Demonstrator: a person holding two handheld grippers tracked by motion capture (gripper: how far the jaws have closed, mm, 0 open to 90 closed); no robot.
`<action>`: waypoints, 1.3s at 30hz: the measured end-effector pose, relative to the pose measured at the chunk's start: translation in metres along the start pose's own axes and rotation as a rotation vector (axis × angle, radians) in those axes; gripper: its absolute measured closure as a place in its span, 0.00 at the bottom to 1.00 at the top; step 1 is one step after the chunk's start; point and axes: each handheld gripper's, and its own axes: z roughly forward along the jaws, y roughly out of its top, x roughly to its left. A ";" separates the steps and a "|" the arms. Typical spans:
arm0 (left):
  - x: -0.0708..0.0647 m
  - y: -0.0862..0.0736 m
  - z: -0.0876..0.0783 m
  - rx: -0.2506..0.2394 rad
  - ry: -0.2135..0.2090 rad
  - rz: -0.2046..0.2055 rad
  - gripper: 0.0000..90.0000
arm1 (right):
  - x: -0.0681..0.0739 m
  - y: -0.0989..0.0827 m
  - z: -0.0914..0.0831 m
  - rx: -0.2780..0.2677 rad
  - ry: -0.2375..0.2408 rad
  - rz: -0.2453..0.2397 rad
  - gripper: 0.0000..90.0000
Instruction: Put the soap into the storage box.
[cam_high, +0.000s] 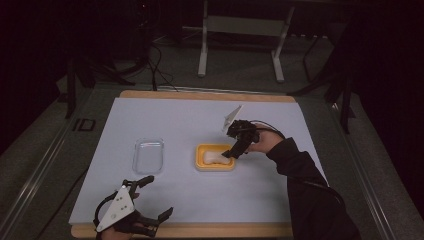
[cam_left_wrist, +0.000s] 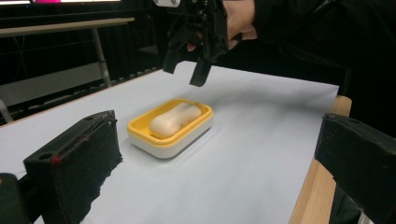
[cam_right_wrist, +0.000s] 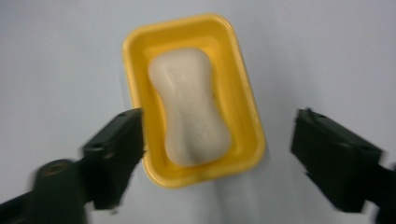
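A cream soap bar (cam_high: 214, 158) lies in a yellow soap dish (cam_high: 200, 150) near the middle of the white mat. My right gripper (cam_high: 235, 150) hangs just above the dish's right end, tilted down, open and holding nothing. In the right gripper view the soap (cam_right_wrist: 191, 107) and the dish (cam_right_wrist: 135, 60) lie below, between the spread jaws of the gripper (cam_right_wrist: 219, 135). My left gripper (cam_high: 160, 195) rests open at the front left of the table. The left gripper view has its jaws (cam_left_wrist: 215, 135) wide apart, with the soap (cam_left_wrist: 173, 119) and the right gripper (cam_left_wrist: 186, 72) beyond.
A clear plastic tray (cam_high: 148, 156) sits left of the dish. The white mat (cam_high: 200, 115) covers a wooden tabletop whose edge (cam_high: 200, 230) runs along the front. A metal stand (cam_high: 240, 30) is on the floor behind the table.
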 end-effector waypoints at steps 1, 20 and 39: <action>0.000 0.000 -0.001 0.000 0.001 -0.001 0.00 | -0.001 -0.002 -0.001 -0.001 0.000 0.026 0.15; 0.001 0.000 0.000 -0.001 0.000 -0.007 0.00 | 0.011 -0.050 -0.014 -0.089 -0.116 0.279 0.16; 0.000 0.000 0.000 0.003 -0.004 -0.009 0.00 | 0.054 -0.103 -0.013 -0.169 -0.237 0.464 0.15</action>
